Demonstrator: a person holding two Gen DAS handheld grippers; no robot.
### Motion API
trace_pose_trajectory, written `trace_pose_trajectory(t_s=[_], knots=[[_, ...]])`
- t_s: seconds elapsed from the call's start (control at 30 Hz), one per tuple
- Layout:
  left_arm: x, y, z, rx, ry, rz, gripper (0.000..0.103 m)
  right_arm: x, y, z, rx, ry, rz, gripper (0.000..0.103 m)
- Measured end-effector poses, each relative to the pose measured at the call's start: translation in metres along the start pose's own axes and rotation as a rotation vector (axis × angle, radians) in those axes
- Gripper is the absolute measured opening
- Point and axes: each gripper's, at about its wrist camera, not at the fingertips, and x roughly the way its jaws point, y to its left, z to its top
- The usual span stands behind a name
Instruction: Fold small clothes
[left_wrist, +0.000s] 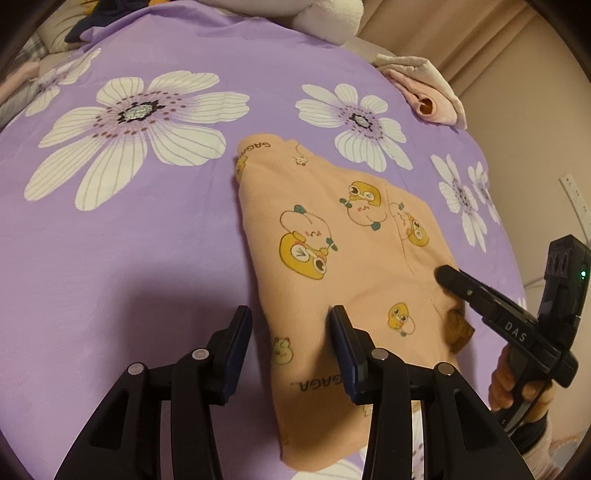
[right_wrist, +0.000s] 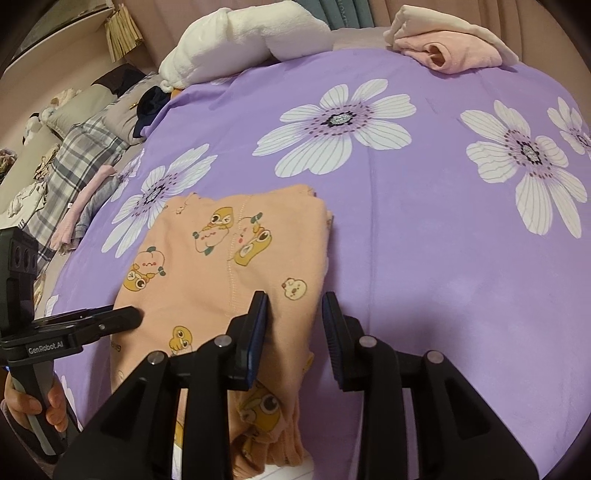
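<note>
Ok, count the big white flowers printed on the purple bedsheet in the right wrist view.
4 in clear view: one top centre, one right, one at the right edge, one left behind the peach cartoon-print garment. Others may be hidden.

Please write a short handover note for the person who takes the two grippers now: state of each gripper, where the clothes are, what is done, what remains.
Left gripper: open, straddling the left edge of the orange cartoon-print garment, gripping nothing.
Right gripper: open over the same garment's right edge; the pads do not pinch it.
The garment lies on the purple flowered bedsheet, already folded into a narrow stack.
A pink folded garment lies at the bed's far edge.
Left: probably one more fold or tidying, then set it aside.
</note>
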Motion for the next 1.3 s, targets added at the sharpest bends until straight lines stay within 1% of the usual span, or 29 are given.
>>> trace_pose_trajectory(t_s=[0.07,0.1,0.17,0.33,0.5,0.57,0.63,0.73,0.8,0.83,0.9,1.0,1.07,1.13,1.23,1.3], knots=[[-0.001,0.001,-0.002,0.001,-0.001,0.006,0.042,0.0,-0.003,-0.002,0.005,0.002,-0.008,0.032],[-0.003,0.003,-0.004,0.001,-0.004,0.015,0.045,0.0,-0.005,-0.002,0.007,0.003,-0.012,0.032],[-0.005,0.004,-0.007,0.004,-0.009,0.027,0.047,-0.001,-0.009,-0.003,0.015,0.004,-0.027,0.032],[-0.015,0.003,-0.01,0.026,-0.025,0.061,0.047,-0.009,-0.016,-0.006,0.013,-0.01,-0.067,0.032],[-0.028,-0.005,-0.008,0.082,-0.066,0.129,0.047,-0.023,-0.015,-0.008,-0.042,-0.053,-0.168,0.032],[-0.031,-0.007,-0.005,0.089,-0.08,0.136,0.047,-0.03,-0.015,-0.009,-0.057,-0.071,-0.183,0.032],[-0.033,-0.009,-0.002,0.087,-0.094,0.121,0.047,-0.036,-0.013,-0.01,-0.069,-0.083,-0.185,0.032],[-0.038,-0.019,-0.001,0.105,-0.125,0.095,0.047,-0.047,-0.005,-0.013,-0.098,-0.105,-0.164,0.032],[-0.039,-0.031,-0.005,0.135,-0.139,0.083,0.047,-0.051,0.003,-0.018,-0.109,-0.103,-0.116,0.032],[-0.038,-0.036,-0.006,0.15,-0.142,0.081,0.047,-0.053,0.008,-0.021,-0.116,-0.096,-0.074,0.032],[-0.037,-0.047,-0.014,0.187,-0.14,0.066,0.047,-0.055,0.018,-0.028,-0.136,-0.083,-0.023,0.03],[-0.035,-0.058,-0.027,0.233,-0.15,0.069,0.047,-0.053,0.032,-0.042,-0.168,-0.056,0.03,0.026],[-0.03,-0.062,-0.035,0.261,-0.147,0.081,0.047,-0.048,0.039,-0.048,-0.188,-0.034,0.042,0.023],[-0.02,-0.061,-0.041,0.265,-0.109,0.081,0.047,-0.041,0.042,-0.053,-0.205,-0.012,0.043,0.021],[-0.004,-0.055,-0.05,0.27,-0.06,0.107,0.047,-0.026,0.042,-0.058,-0.205,0.03,0.027,0.019],[-0.002,-0.054,-0.055,0.276,-0.054,0.109,0.047,-0.019,0.04,-0.062,-0.198,0.054,0.01,0.016]])
